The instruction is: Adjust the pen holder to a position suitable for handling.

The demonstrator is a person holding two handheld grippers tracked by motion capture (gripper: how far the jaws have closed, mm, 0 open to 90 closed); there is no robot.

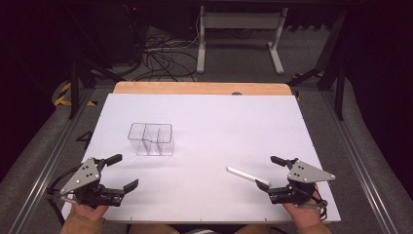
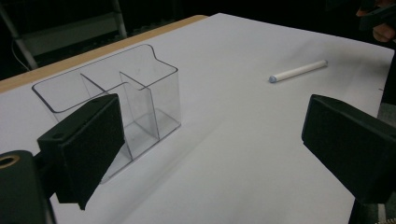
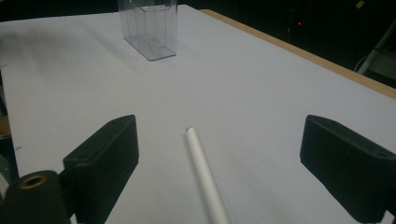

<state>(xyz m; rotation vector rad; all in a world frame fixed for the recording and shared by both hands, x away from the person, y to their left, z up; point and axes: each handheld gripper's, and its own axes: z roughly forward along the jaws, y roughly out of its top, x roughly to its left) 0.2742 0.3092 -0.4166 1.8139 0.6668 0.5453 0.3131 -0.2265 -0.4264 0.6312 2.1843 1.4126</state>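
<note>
A clear plastic organiser (image 1: pixel 151 139) with several compartments stands upright left of the table's middle; the left gripper view has the organiser (image 2: pixel 116 100) just beyond the left jaw, and the right gripper view has the organiser (image 3: pixel 149 28) far off. A white pen (image 1: pixel 247 175) lies flat at the front right, also the pen (image 2: pixel 299 71) and the pen (image 3: pixel 205 175). My left gripper (image 1: pixel 125 171) is open near the front left edge, holding nothing. My right gripper (image 1: pixel 271 171) is open, its jaws either side of the pen's near end without touching it.
A white sheet (image 1: pixel 204 117) covers the table, with a wooden edge (image 1: pixel 199 88) at the far side. Beyond it are a white frame's legs (image 1: pixel 238 39) and loose cables (image 1: pixel 163 61) on the floor. Metal rails (image 1: pixel 46 161) run along both sides.
</note>
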